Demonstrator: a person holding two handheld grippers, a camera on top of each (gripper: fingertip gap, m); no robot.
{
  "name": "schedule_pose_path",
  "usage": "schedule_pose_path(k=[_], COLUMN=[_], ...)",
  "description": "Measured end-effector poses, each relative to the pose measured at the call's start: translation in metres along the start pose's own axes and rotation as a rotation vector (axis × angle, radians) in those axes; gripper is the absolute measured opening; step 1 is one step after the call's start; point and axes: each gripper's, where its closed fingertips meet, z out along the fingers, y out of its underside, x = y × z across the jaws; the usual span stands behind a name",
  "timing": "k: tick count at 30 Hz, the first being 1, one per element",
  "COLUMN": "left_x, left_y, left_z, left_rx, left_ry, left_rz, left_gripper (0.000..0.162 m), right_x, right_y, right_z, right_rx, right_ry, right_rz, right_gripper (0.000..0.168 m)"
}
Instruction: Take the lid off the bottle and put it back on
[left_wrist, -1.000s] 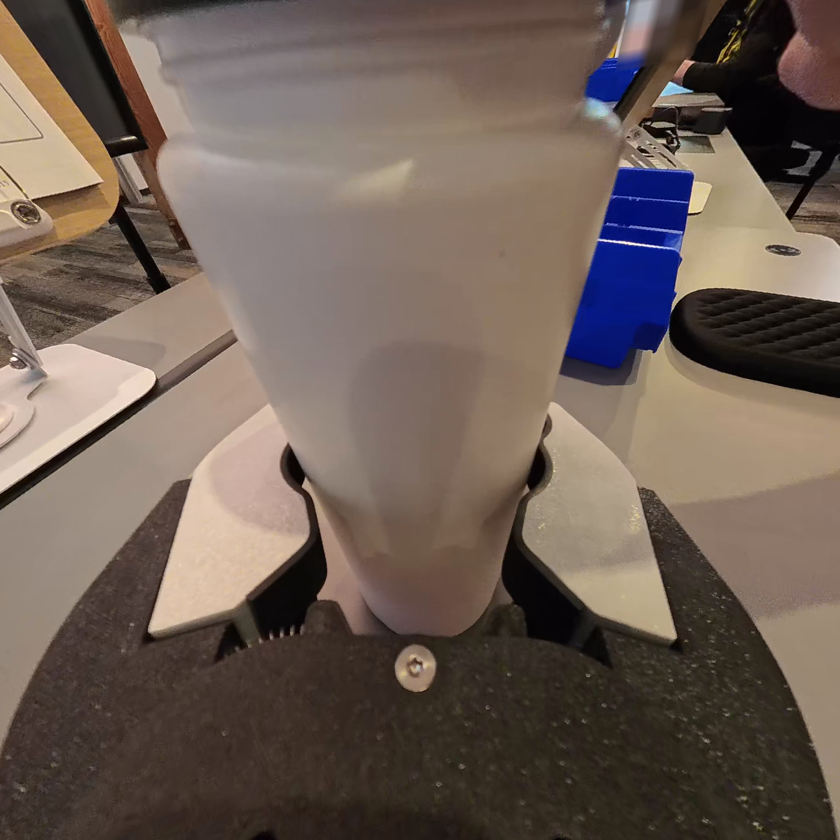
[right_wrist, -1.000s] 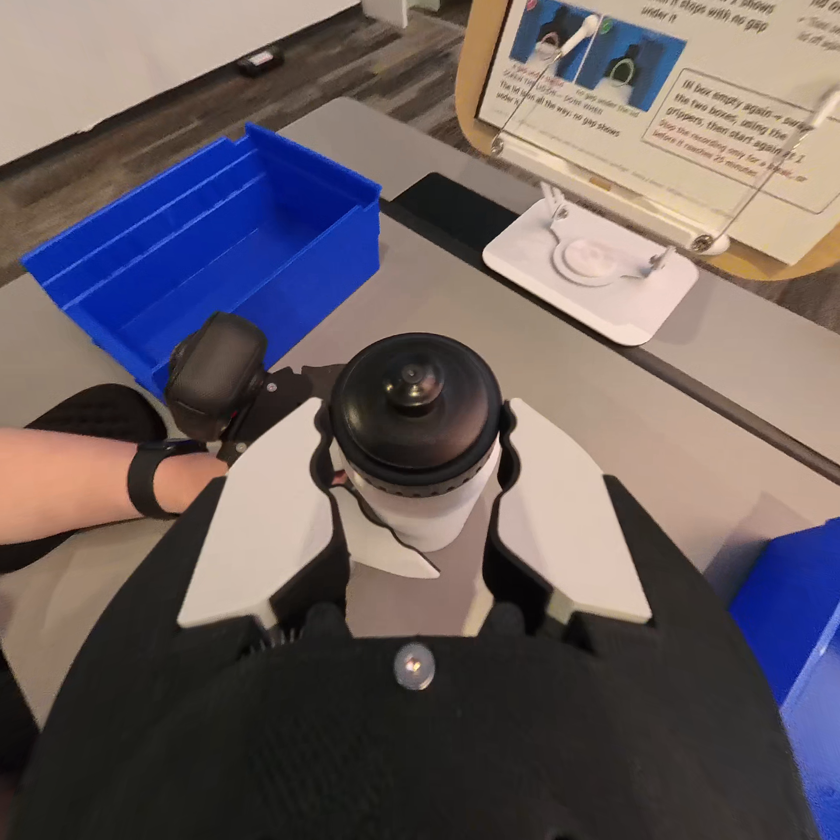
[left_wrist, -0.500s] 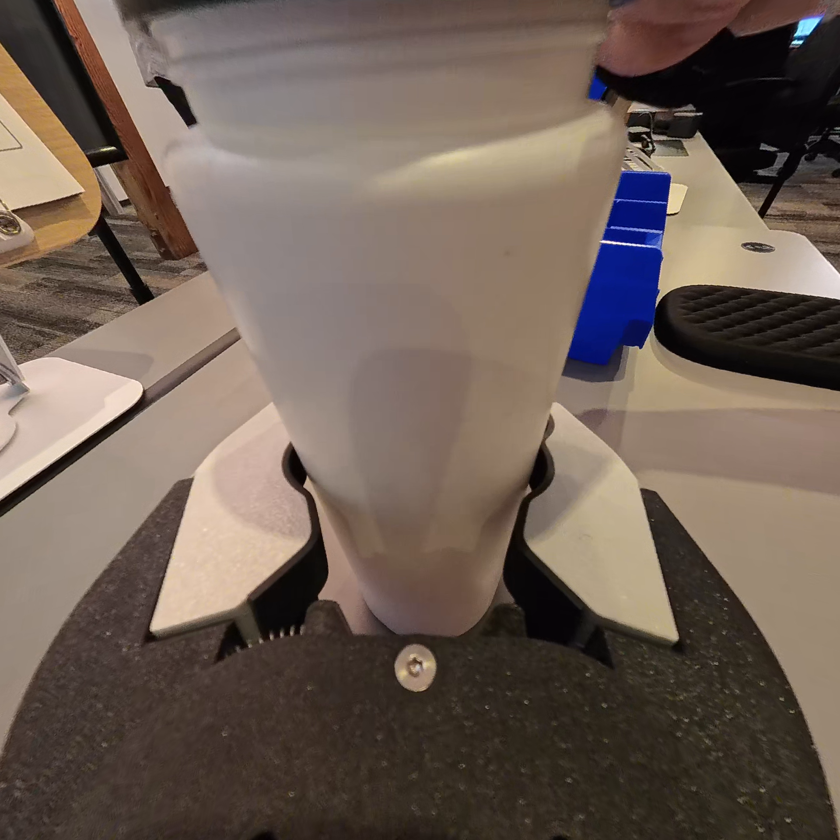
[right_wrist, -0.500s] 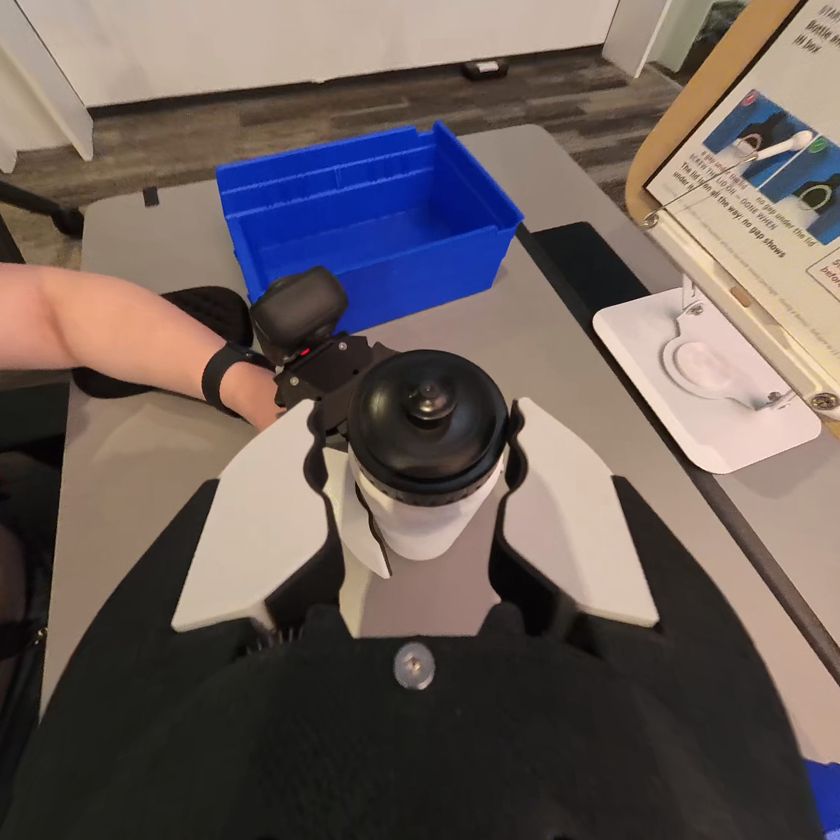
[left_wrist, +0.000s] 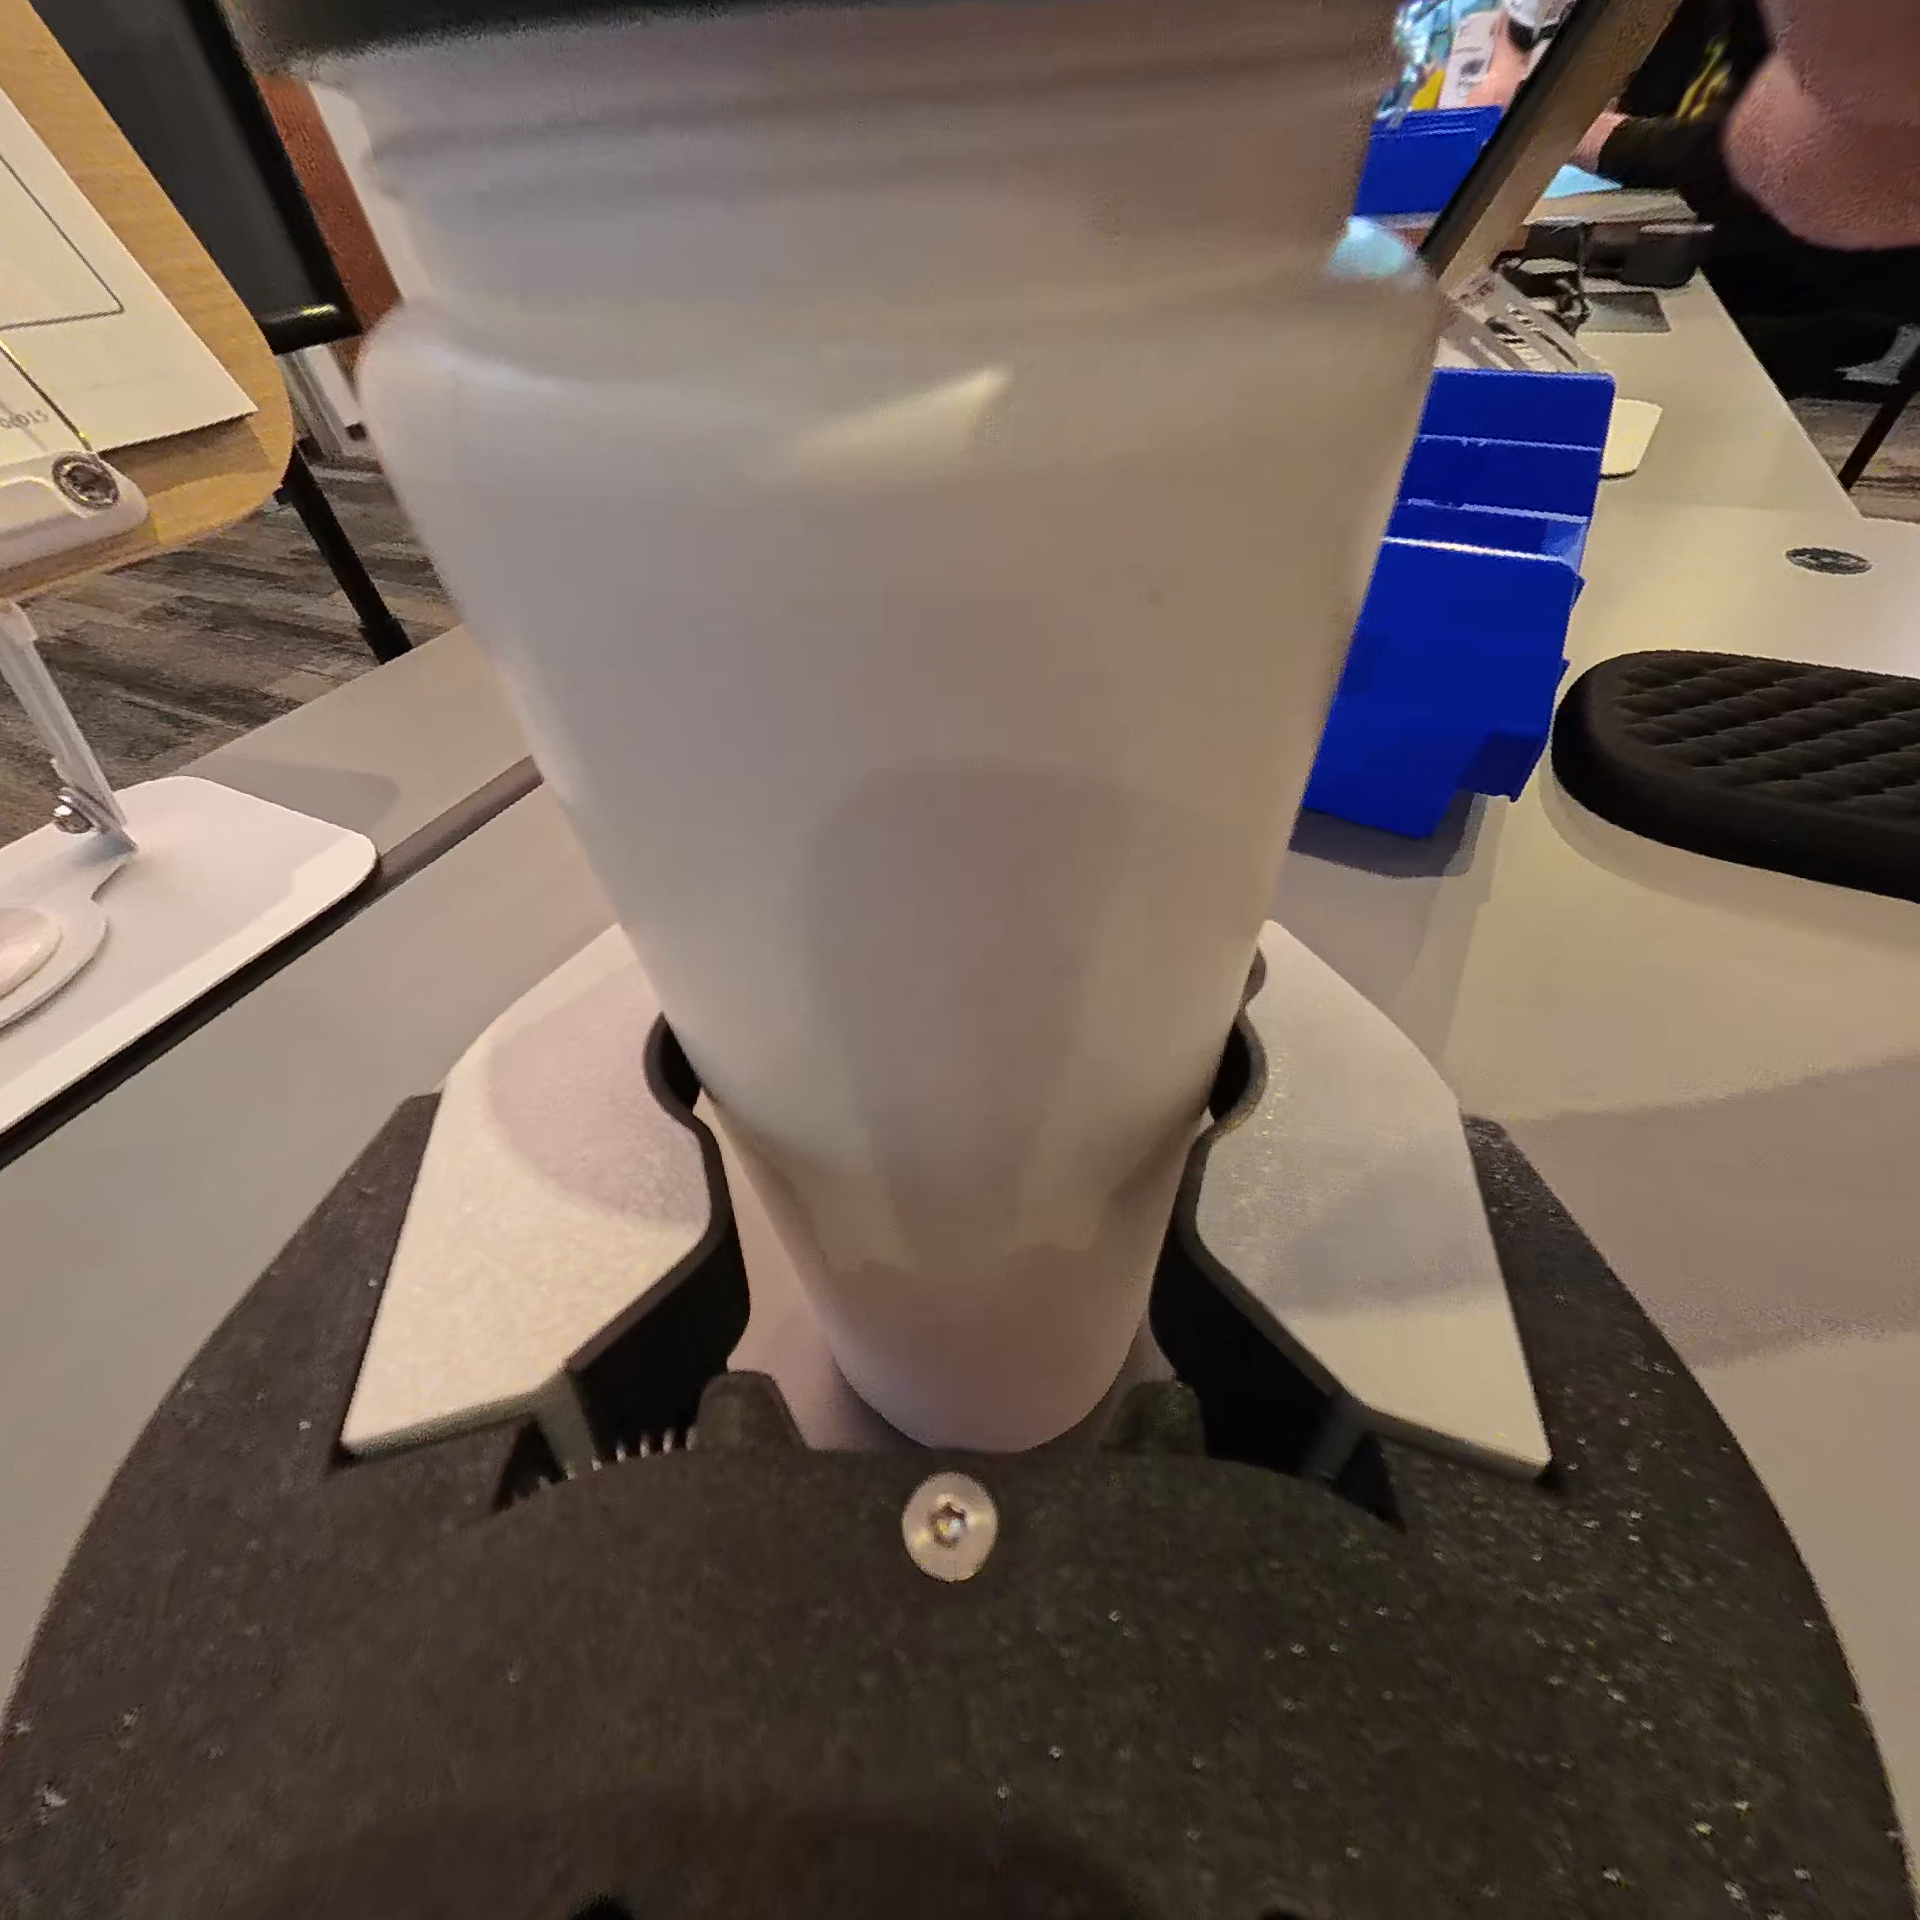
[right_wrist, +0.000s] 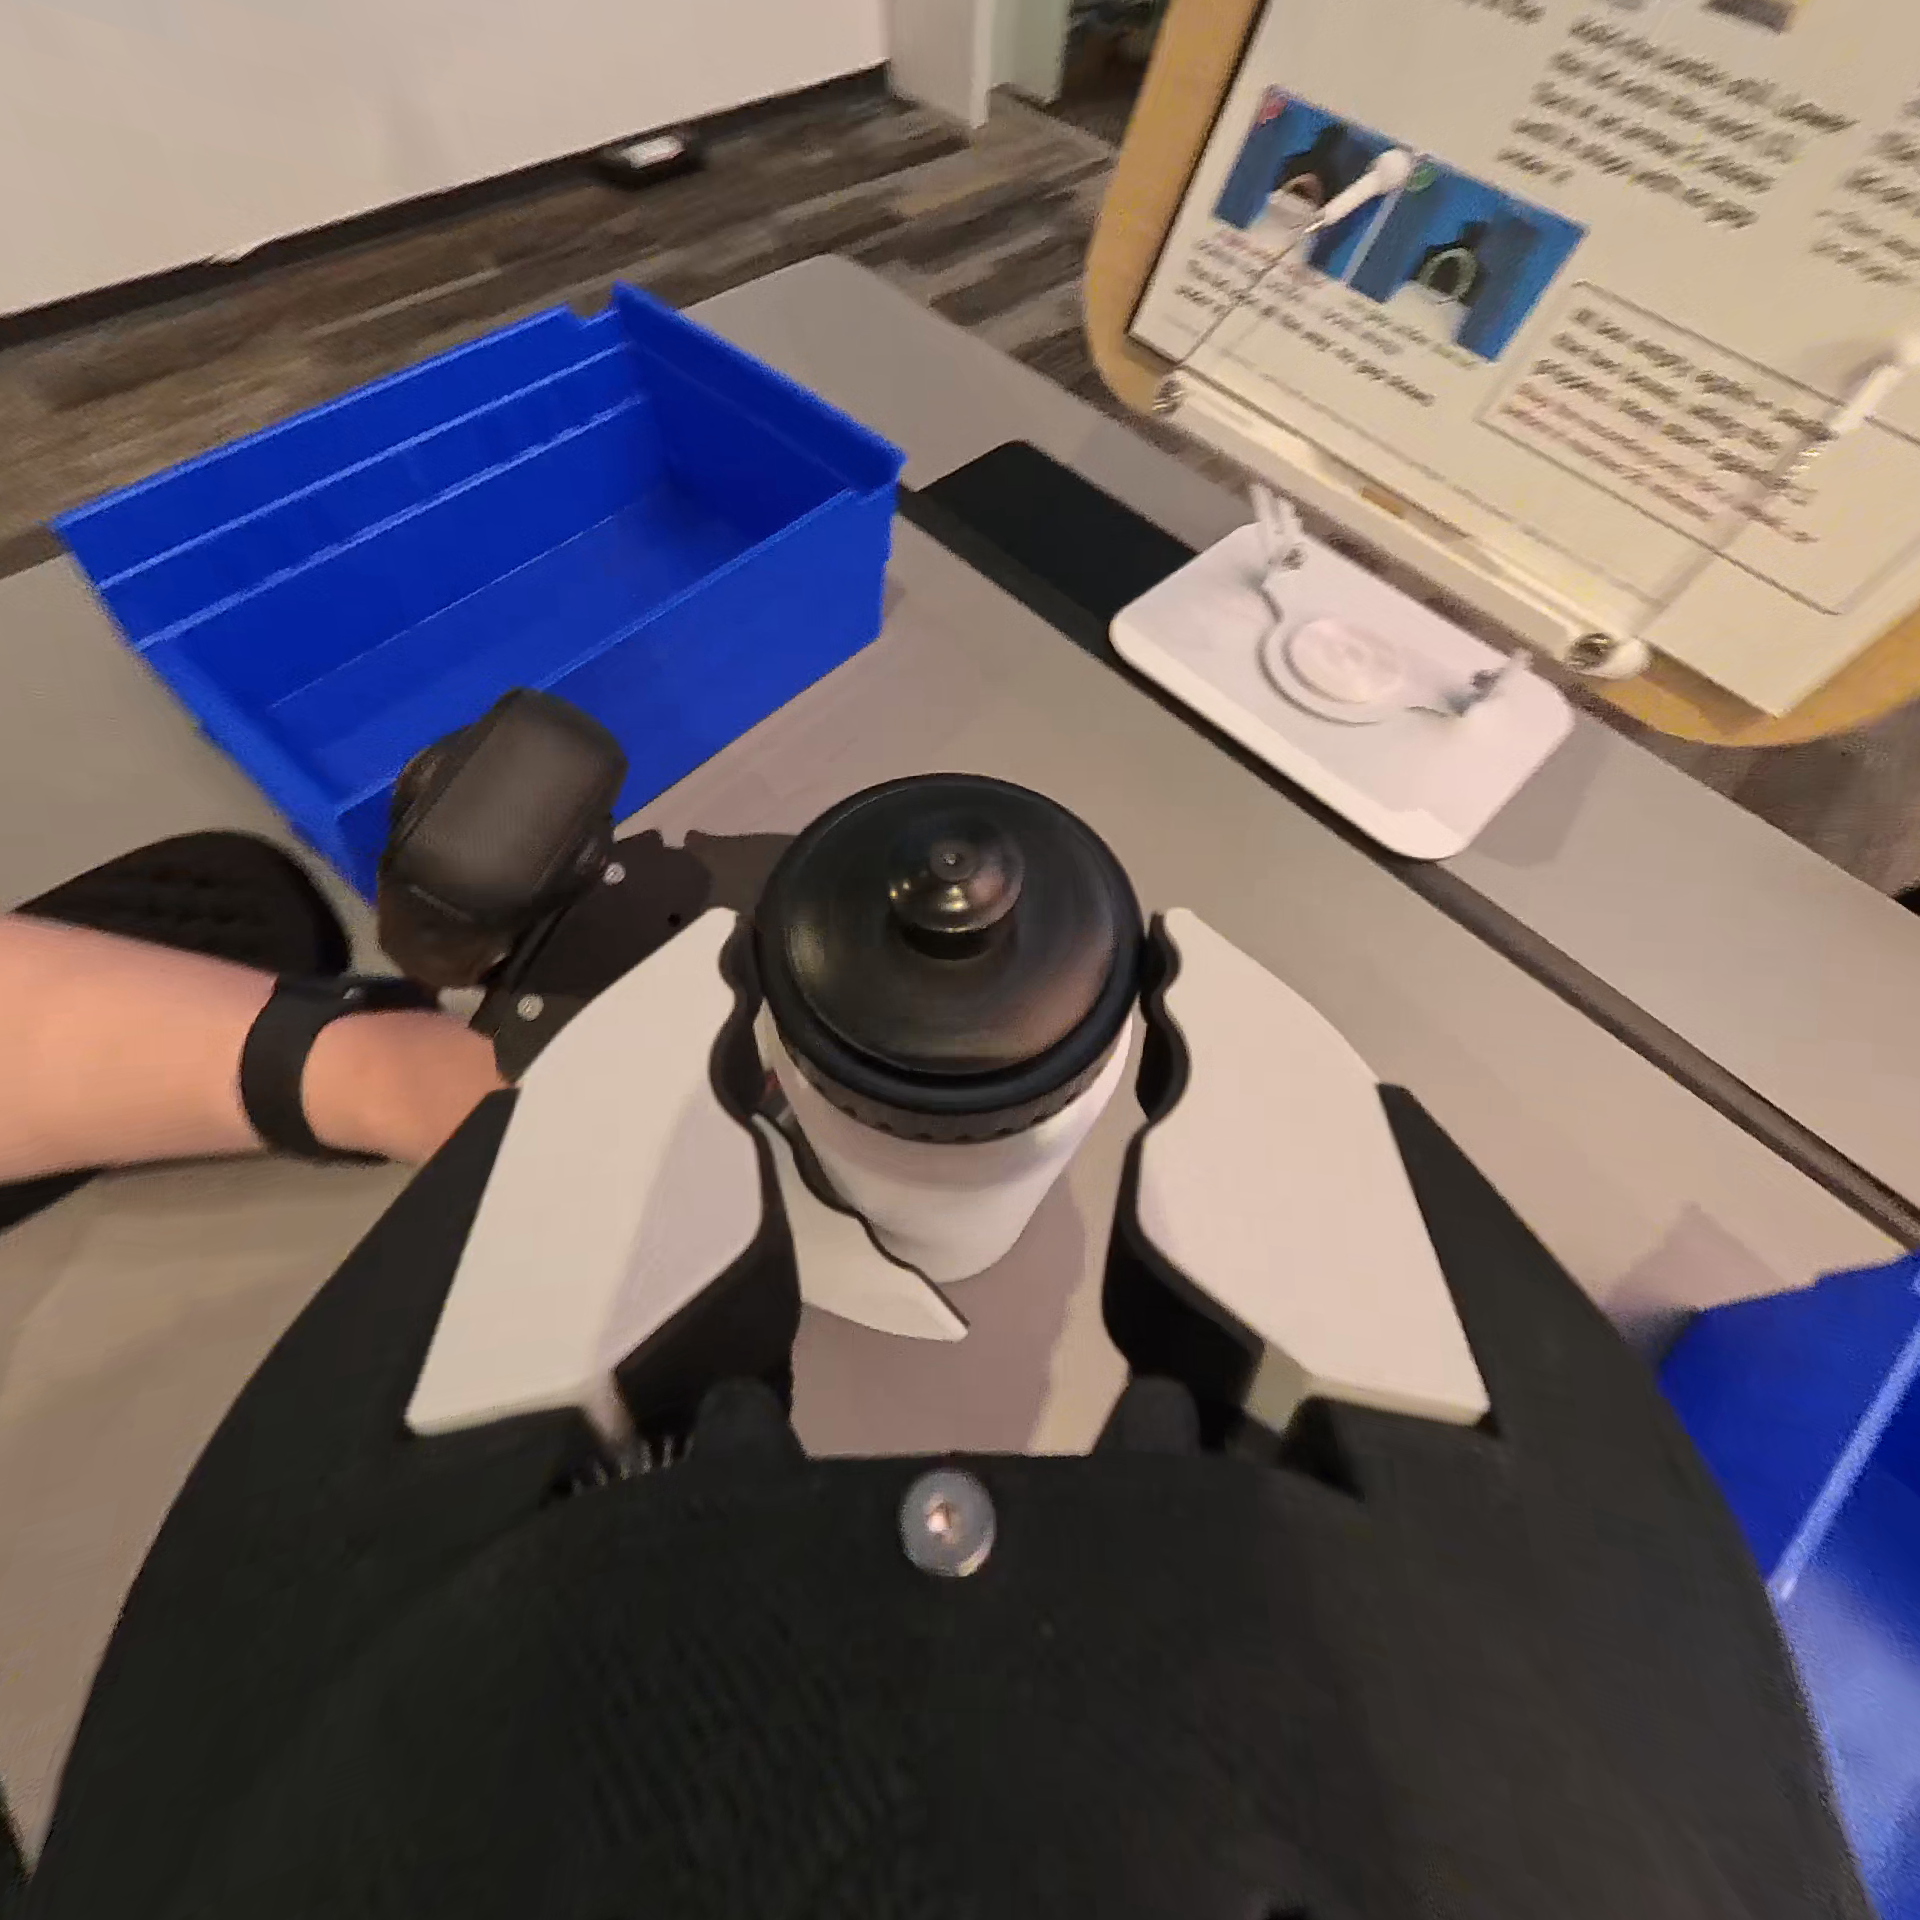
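Bottle (left_wrist: 935, 675) clamped in left gripper (left_wrist: 951, 1070), lid (right_wrist: 940, 961) between right gripper (right_wrist: 945, 997) fingers

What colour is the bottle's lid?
Black, with a black spout knob; the lid shows best in the right wrist view, above the white bottle.

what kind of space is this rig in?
Likely an office or lab set up for data collection: a grey desk, a blue bin on it, an instruction sheet on a stand, and further desks behind in the left wrist view.

Grey table (right_wrist: 997, 665) open at 12 o'clock of bottle (right_wrist: 935, 1174); blue bin (right_wrist: 499, 540) blocks 10 o'clock, white stand base (right_wrist: 1351, 707) 2 o'clock.
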Motion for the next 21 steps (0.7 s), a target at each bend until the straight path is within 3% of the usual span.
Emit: schedule_pose_path(k=[4,11,19,21], left_x=[0.000,0.003,0.007,0.007], left_y=[0.000,-0.001,-0.001,-0.001], left_z=[0.000,0.001,0.001,0.001], left_rx=[0.000,0.015,0.019,0.019], left_ry=[0.004,0.059,0.085,0.083], left_rz=[0.005,0.006,0.013,0.014], left_gripper=[0.098,0.098,0.098,0.098], right_x=[0.000,-0.005,-0.005,-0.003], right_y=[0.002,-0.007,0.007,0.008], right_z=[0.000,-0.018,-0.011,-0.007], right_rx=[0.019,0.014,-0.152,-0.149], right_ry=[0.067,-0.220,-0.390,-0.378], right_rz=[-0.044,-0.273,-0.346,-0.351], right_gripper=[0.073,0.079,0.078,0.070])
